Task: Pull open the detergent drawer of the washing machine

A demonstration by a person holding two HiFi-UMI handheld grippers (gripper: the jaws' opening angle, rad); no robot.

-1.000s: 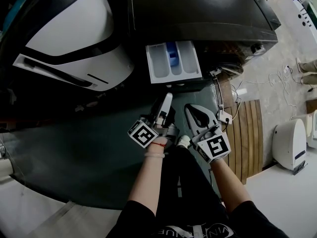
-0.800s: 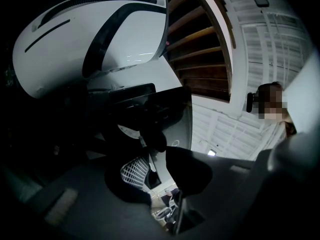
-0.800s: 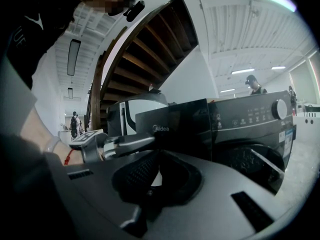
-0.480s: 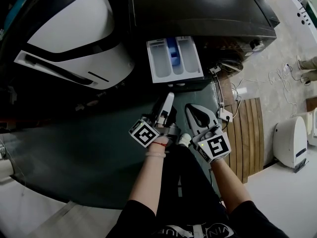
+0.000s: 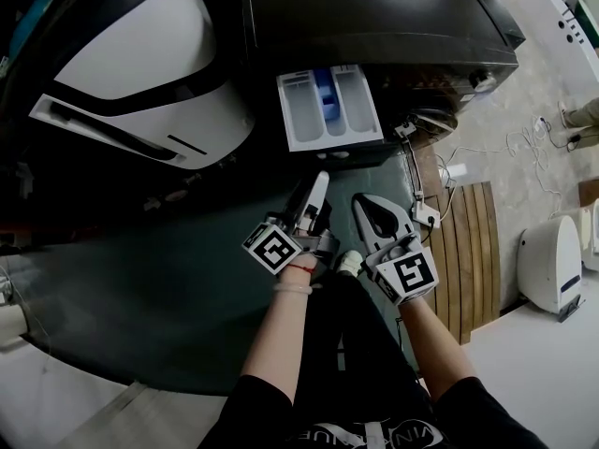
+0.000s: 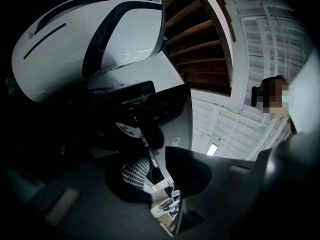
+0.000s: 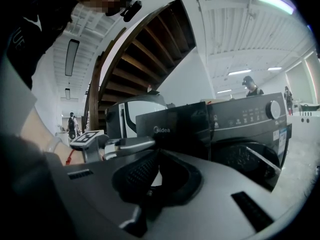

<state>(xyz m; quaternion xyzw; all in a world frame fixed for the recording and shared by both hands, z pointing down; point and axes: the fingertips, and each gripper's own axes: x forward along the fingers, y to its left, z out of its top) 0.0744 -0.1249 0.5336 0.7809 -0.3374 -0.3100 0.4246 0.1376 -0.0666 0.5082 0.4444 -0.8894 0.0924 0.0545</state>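
Observation:
The dark washing machine [image 5: 374,17] stands at the top of the head view. Its detergent drawer [image 5: 328,108] is pulled out, showing white compartments and a blue insert. In the right gripper view the drawer's dark front panel [image 7: 167,128] juts toward me beside the control panel. My left gripper [image 5: 314,199] hovers just below the drawer without touching it. Its jaws stand apart and are closing slightly, with nothing between them [image 6: 159,176]. My right gripper [image 5: 367,209] is beside it on the right, fingertips together, holding nothing.
A large white and black appliance [image 5: 140,73] stands left of the washer. A wooden slatted board [image 5: 463,251], cables [image 5: 449,171] and a white device [image 5: 547,269] lie on the floor at the right. A dark mat [image 5: 140,279] covers the floor below.

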